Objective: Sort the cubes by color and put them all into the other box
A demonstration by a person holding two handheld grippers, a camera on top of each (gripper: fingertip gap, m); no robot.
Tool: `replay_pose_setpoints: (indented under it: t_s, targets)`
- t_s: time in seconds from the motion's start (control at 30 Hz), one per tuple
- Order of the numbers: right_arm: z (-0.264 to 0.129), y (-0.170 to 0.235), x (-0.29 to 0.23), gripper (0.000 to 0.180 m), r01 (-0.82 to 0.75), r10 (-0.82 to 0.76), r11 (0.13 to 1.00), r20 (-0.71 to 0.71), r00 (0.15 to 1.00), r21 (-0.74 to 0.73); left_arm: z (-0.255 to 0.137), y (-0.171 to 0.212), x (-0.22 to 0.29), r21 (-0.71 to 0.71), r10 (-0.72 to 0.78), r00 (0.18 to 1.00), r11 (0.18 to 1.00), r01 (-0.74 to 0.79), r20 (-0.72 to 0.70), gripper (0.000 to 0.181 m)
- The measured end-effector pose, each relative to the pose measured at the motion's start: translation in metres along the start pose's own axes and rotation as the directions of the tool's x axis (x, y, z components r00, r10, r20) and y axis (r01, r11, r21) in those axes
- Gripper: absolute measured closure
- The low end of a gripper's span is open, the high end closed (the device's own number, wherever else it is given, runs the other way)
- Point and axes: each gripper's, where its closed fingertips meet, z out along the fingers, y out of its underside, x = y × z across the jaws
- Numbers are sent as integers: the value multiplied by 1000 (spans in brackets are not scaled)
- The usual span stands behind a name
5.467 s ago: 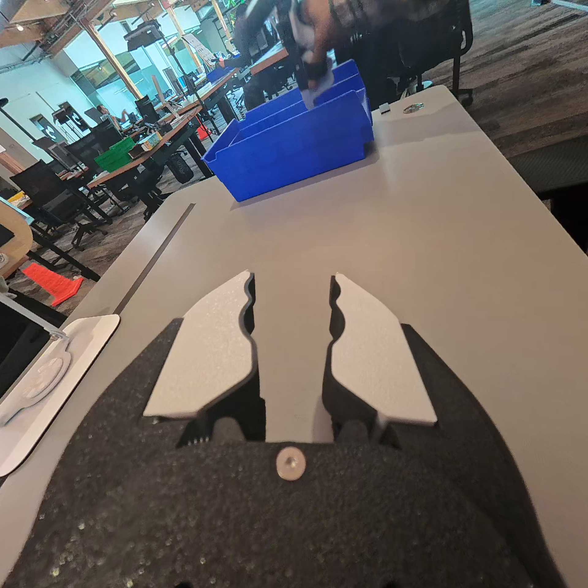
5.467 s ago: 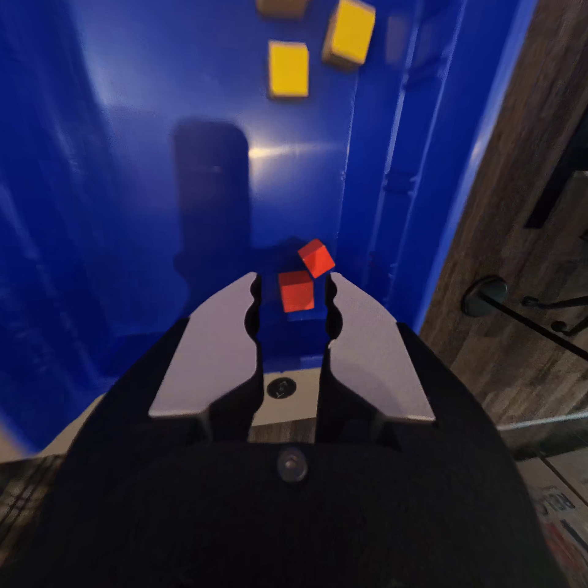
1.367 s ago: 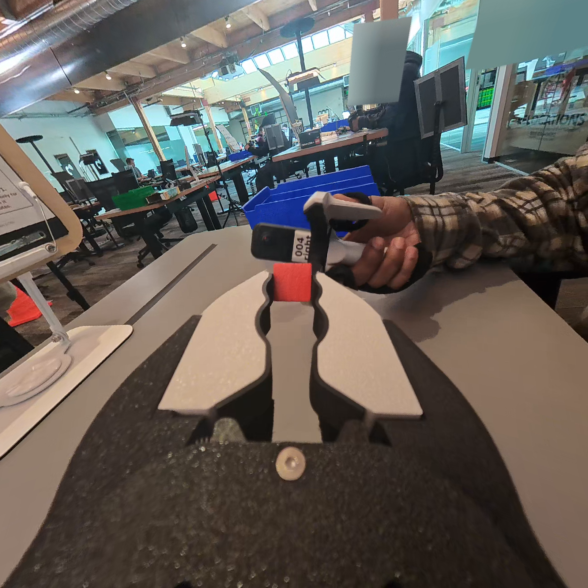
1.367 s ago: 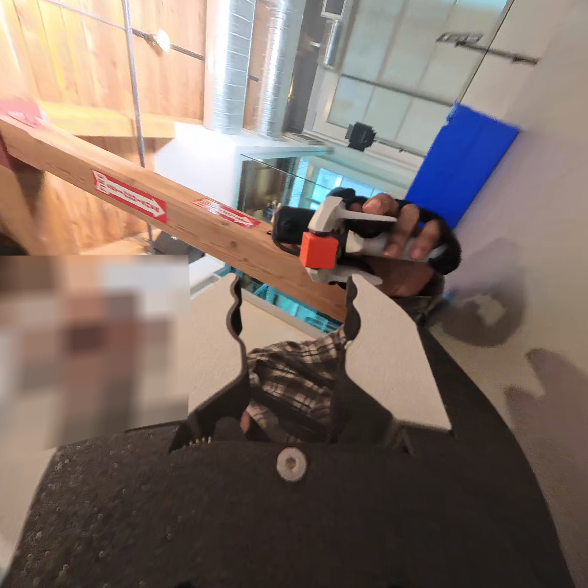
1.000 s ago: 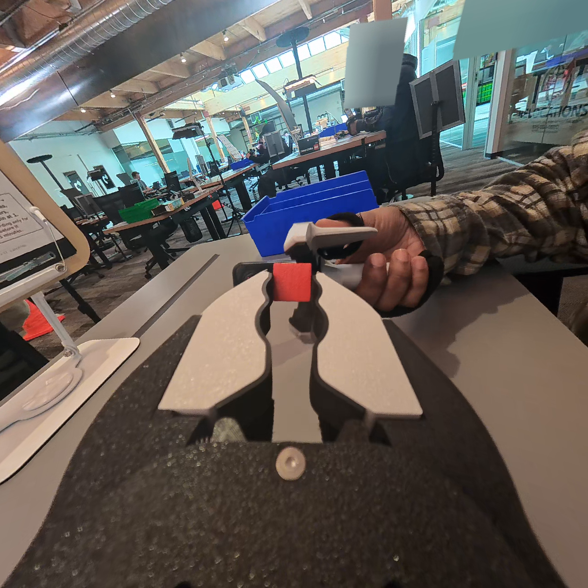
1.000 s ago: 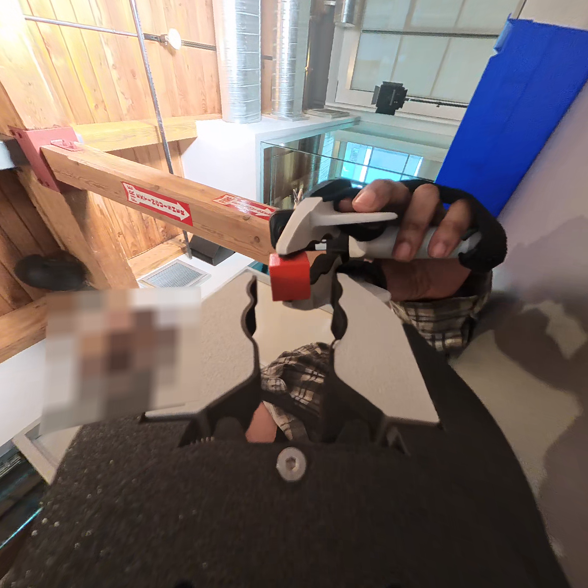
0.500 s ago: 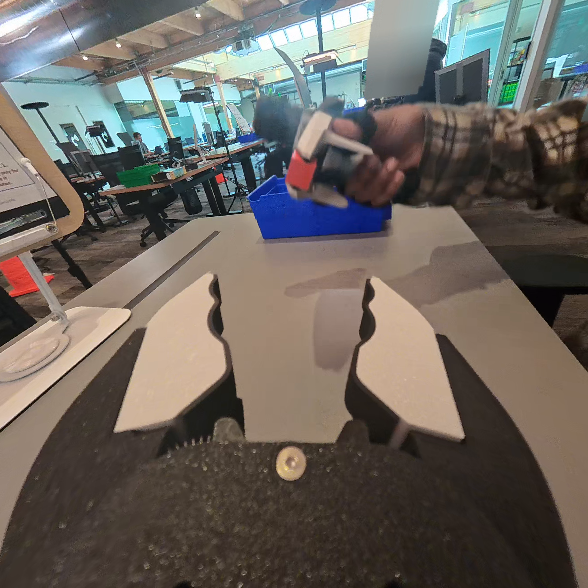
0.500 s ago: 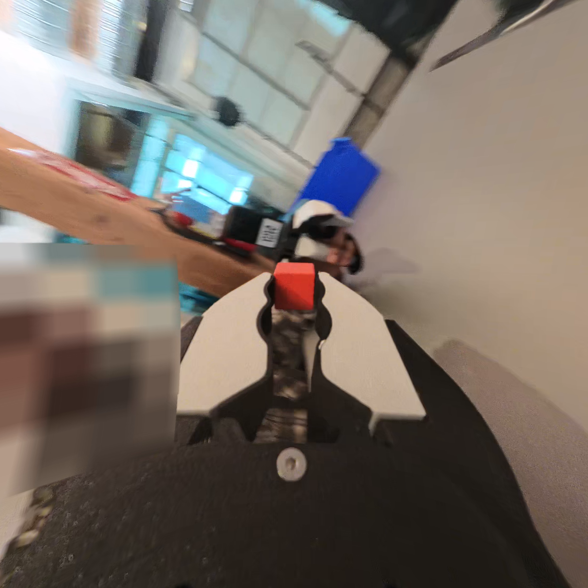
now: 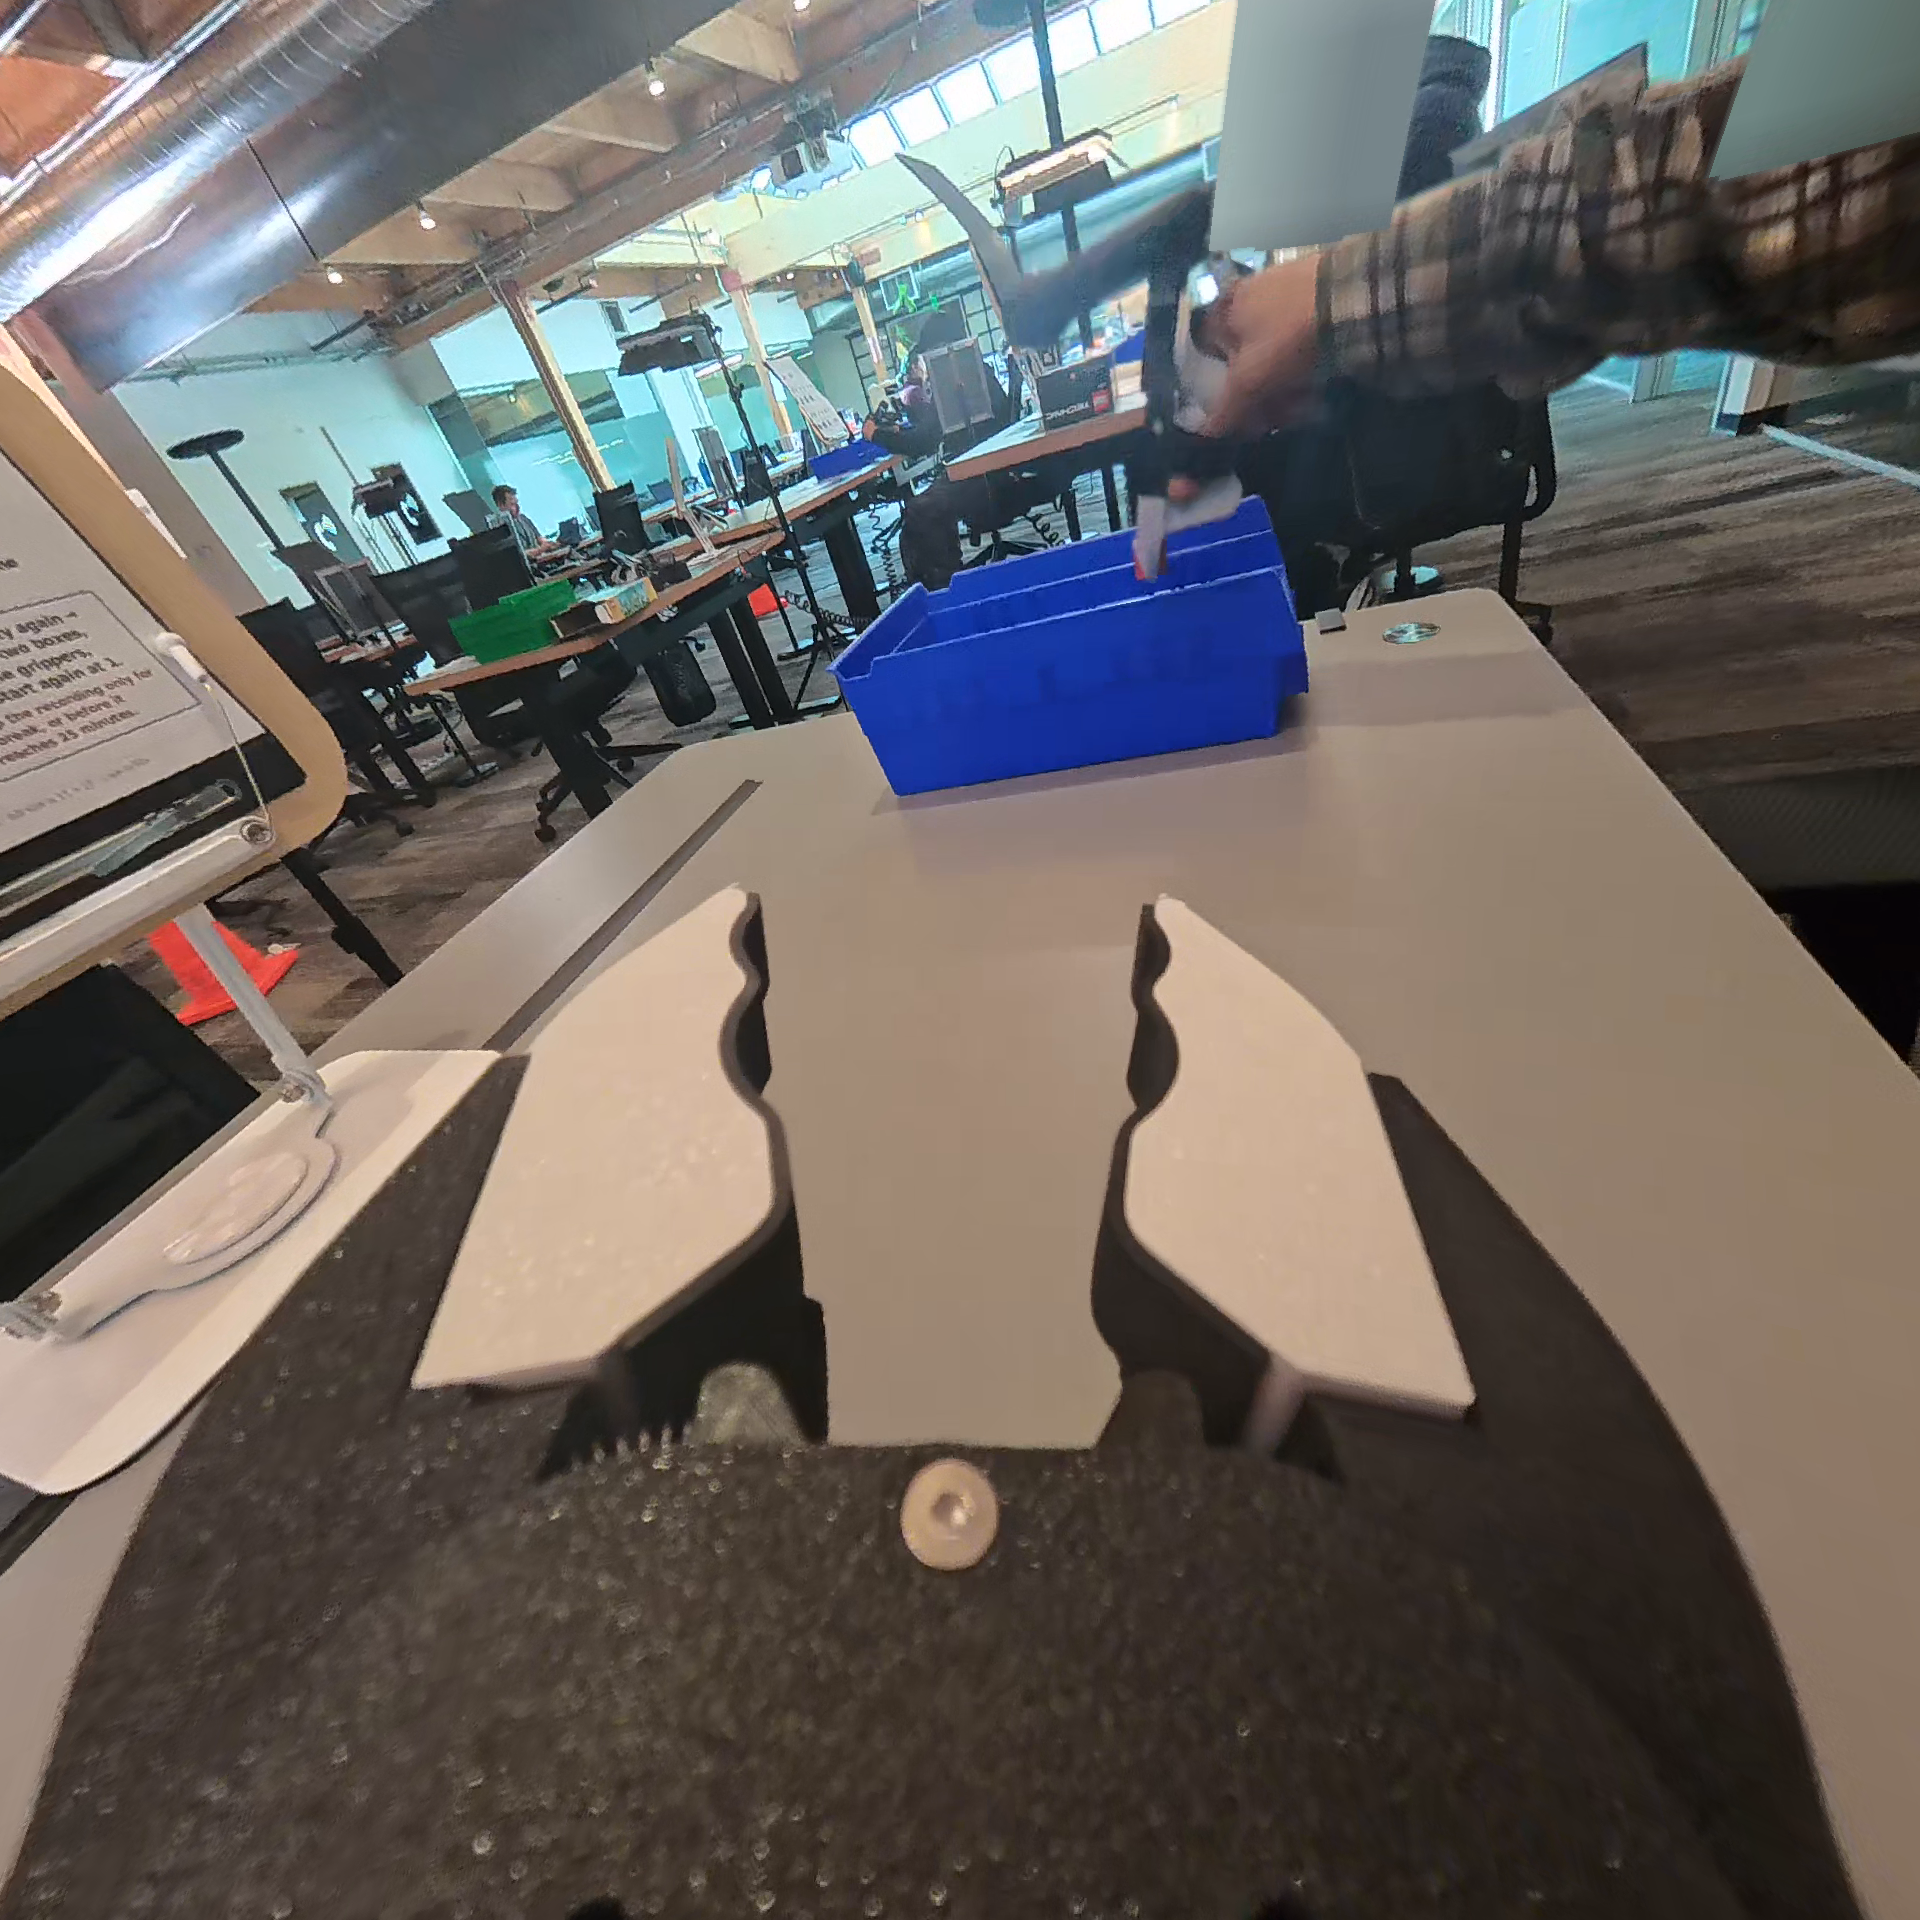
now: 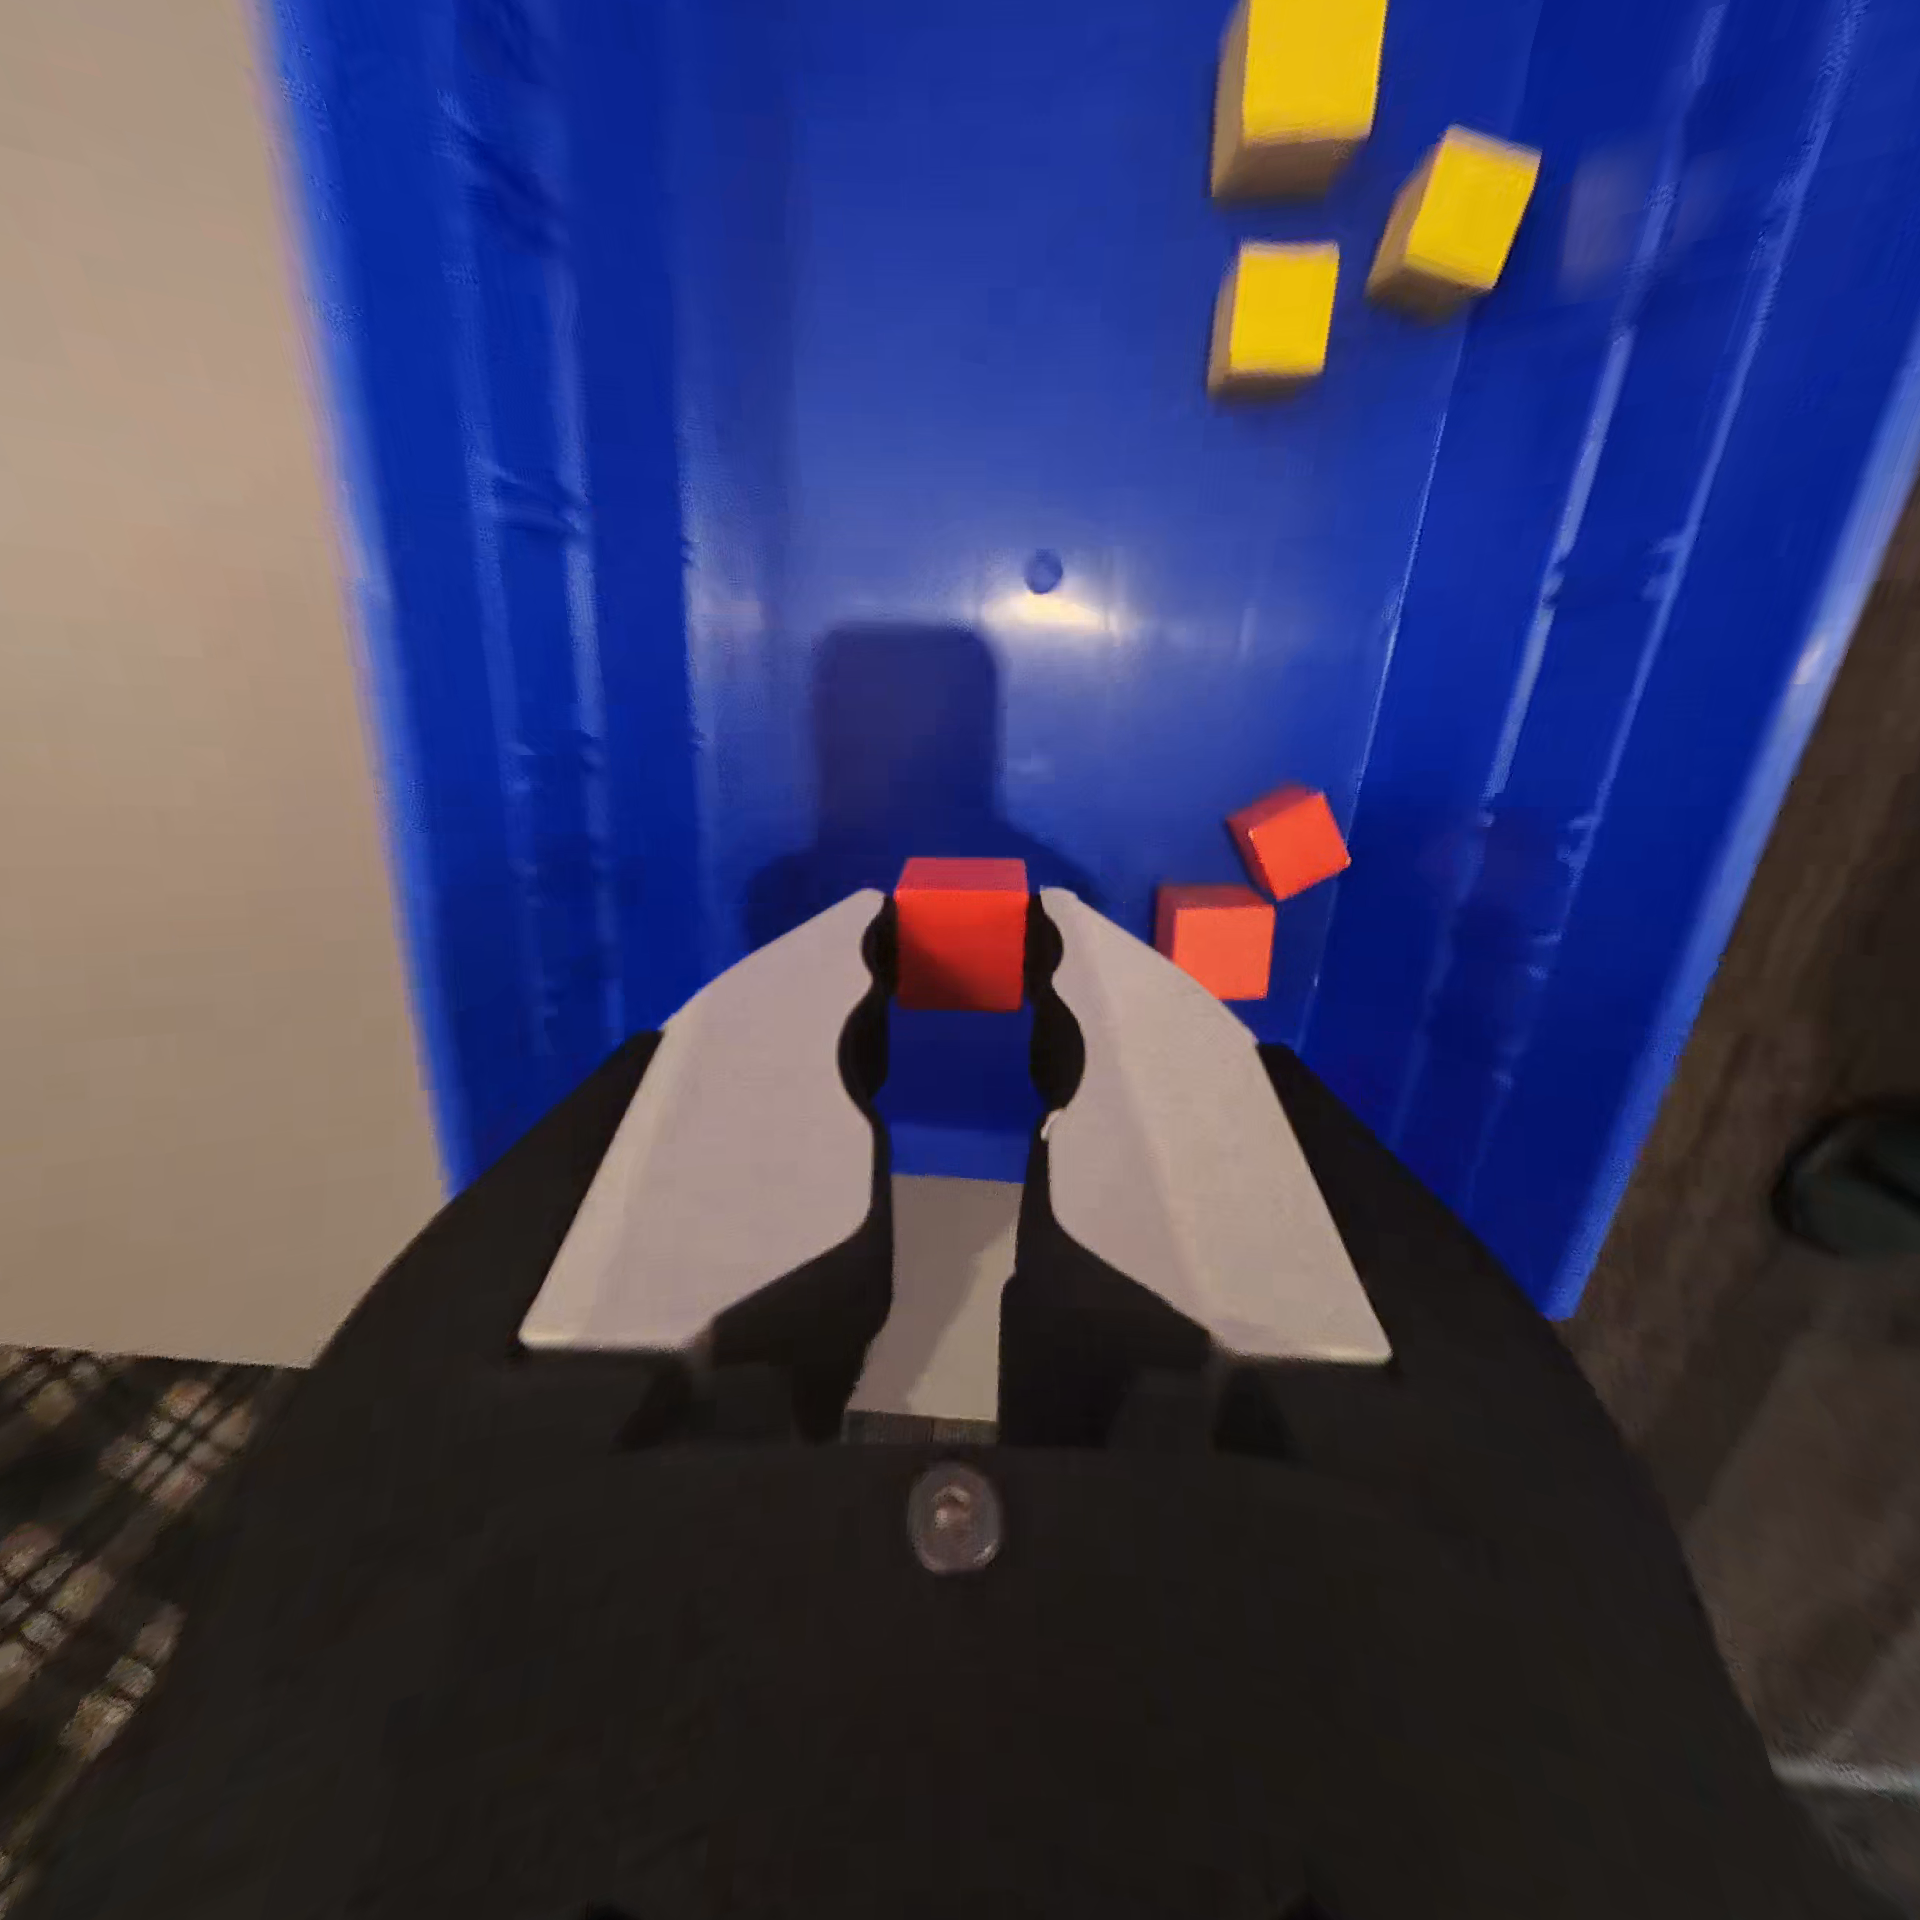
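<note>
My right gripper (image 10: pixel 959 925) is shut on a red cube (image 10: pixel 958 935) and points down into a blue box (image 10: pixel 644 520). Two more red cubes (image 10: pixel 1216 940) (image 10: pixel 1288 840) lie on the box floor just right of the held one. Three yellow cubes (image 10: pixel 1276 317) lie at the far end of the box. My left gripper (image 9: pixel 948 920) is open and empty, low over the grey table (image 9: pixel 1351 883). In the left wrist view the blue box (image 9: pixel 1070 675) stands at the table's far end, with the right gripper (image 9: pixel 1169 520) dipping into it from above.
A second blue box (image 9: pixel 1164 551) stands right behind the first. A tablet on a white stand (image 9: pixel 156 1195) is at the left table edge. A plaid-sleeved arm (image 9: pixel 1610 239) reaches over the far right. Beyond the table's edge are floor, desks and chairs.
My left gripper let go of the red cube and opened as my right gripper took it. The right gripper then carried the cube away to the blue box and now points down into it.
</note>
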Motion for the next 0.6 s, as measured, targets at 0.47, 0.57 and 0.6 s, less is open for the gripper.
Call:
replay_pose_setpoints:
  t_s: [0.47,0.57,0.6]
  targets:
    - [44,44,42,125,-82,41,967,-171,984,-242,2,7,1,-29,3,1000,1000,-3,-6,119]
    - [16,26,22,116,-50,22,976,-136,990,-211,1,9,-2,-24,-19,1000,1000,19,3,119]
    - [2,15,13,116,-20,-4,984,-136,991,-178,1,10,-3,-24,-26,1000,999,26,3,119]
